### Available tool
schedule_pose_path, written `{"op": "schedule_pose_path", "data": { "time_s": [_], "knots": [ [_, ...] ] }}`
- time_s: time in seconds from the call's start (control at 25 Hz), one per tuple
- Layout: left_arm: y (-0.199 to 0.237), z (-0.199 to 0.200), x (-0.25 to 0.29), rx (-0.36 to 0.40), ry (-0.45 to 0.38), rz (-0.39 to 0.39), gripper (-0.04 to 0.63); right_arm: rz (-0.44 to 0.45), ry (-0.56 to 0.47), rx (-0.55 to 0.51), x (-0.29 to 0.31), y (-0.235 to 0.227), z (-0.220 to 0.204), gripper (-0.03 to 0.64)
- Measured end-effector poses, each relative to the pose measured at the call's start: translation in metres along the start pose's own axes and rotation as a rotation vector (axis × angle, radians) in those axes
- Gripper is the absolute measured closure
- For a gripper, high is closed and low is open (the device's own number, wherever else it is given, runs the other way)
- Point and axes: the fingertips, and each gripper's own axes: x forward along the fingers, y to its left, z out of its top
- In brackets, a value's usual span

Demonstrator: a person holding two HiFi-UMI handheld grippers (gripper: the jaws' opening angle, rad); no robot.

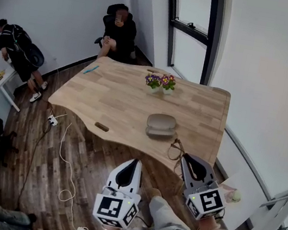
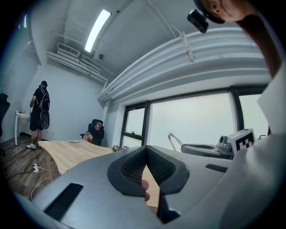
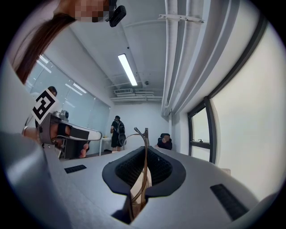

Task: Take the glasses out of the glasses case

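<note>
A grey glasses case [image 1: 161,124] lies near the front of the wooden table [image 1: 113,101]; I cannot tell whether its lid is fully down. Thin brown-framed glasses [image 1: 175,149] hang at the table's front edge, just right of and nearer than the case. My right gripper [image 1: 183,156] is shut on them, and in the right gripper view the wire frame [image 3: 144,143] runs up between the closed pads. My left gripper [image 1: 135,163] hovers off the table's front edge, over the floor. It is shut with nothing in it, its pads [image 2: 134,167] meeting at the tip.
A small pot of flowers [image 1: 159,82] stands at the table's back, a blue pen [image 1: 91,69] at its far left corner, a small brown object [image 1: 101,127] by the front edge. One person sits behind the table [image 1: 120,33], another stands left [image 1: 17,51]. Cables [image 1: 66,147] cross the floor.
</note>
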Motion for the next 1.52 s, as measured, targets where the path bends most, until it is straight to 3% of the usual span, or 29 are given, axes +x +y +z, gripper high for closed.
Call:
{"op": "schedule_pose_path", "data": {
  "time_s": [1.52],
  "knots": [
    [-0.02,-0.006,-0.009,0.026,0.018,0.017,0.595,-0.023,-0.022,0.031,-0.025,-0.011,-0.002,0.603]
  ]
}}
